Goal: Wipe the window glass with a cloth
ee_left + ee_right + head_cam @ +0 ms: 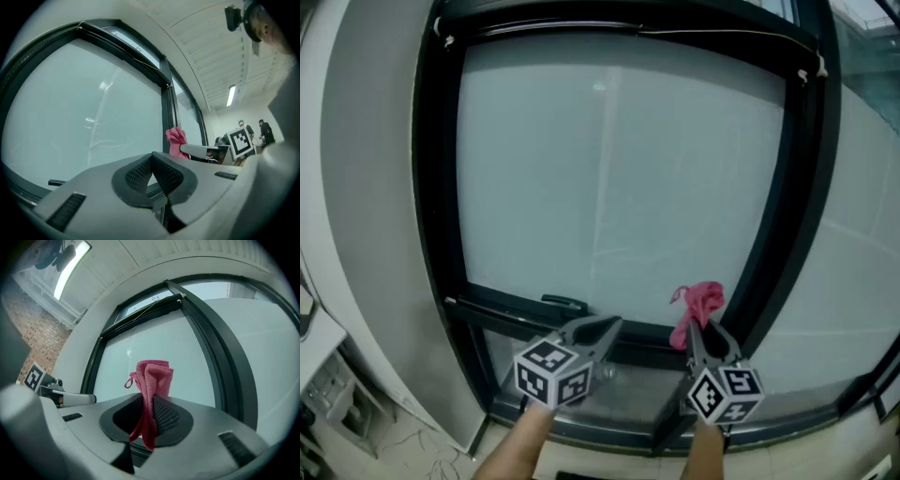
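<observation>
Right claw (pixel 692 330) pinching the folded pink terry cloth (pixel 701 302); cloth's long axis upright above the jaws | left claw (pixel 607 328) pressed together, empty, just beside | pale rectangular window glass (pixel 619 169) ahead and above; cloth at its lower right corner; contact unclear | right claw nearer for wiping

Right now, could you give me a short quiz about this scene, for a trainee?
1. True or false: the left tongs hold the pink cloth.
2. The cloth is near which part of the window glass? A) lower right B) upper left C) top centre
3. Left tongs: open or shut?
Key: 1 false, the right tongs hold it; 2 A; 3 shut.
</observation>
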`<state>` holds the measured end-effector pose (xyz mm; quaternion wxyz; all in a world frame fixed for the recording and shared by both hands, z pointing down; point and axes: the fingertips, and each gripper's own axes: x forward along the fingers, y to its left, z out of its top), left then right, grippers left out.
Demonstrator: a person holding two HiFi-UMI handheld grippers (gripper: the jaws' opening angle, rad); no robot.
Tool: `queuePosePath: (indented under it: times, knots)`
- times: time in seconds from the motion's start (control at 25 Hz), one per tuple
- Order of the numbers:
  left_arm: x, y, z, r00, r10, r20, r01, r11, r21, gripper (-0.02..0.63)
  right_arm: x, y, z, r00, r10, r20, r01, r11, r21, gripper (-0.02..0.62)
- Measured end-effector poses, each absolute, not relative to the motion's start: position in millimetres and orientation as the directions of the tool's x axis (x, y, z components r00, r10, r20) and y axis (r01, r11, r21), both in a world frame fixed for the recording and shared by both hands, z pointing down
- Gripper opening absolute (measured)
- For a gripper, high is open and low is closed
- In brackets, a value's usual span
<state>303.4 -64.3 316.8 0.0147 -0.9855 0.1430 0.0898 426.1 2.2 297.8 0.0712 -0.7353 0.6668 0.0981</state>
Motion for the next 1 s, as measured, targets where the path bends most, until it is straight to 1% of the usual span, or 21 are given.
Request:
queuePosePath:
  times: [0.36, 0.6, 0.8, 0.88, 1.0]
  knots:
    - [299, -118, 295, 0.947, -0.263, -0.185, -0.279, -0.958, -0.065, 0.008, 421, -31, 268, 0.136, -0.953, -0.269, -0.986, -0.156, 0.053, 0.067]
    - [281, -157, 263, 0.963, -0.192, -0.188, -0.220, -0.965, -0.140, 0.008, 402, -55, 232, 0.203, -0.932, -0.301, -0.967, -0.240, 0.089, 0.067]
    - [262, -191, 228, 0.966, -0.143, -0.217, -0.187, -0.962, -0.197, 0.008, 389, -74, 189, 0.252, -0.909, -0.333, -0.937, -0.315, 0.150, 0.067]
    - [253, -199, 210, 0.967, -0.113, -0.229, -0.166, -0.960, -0.225, 0.008, 392, -77, 167, 0.290, -0.893, -0.346, -0.917, -0.362, 0.168, 0.067]
    - [233, -214, 192, 0.962, -0.117, -0.246, -0.178, -0.953, -0.245, 0.008, 404, -86, 128, 0.334, -0.874, -0.353, -0.890, -0.415, 0.188, 0.067]
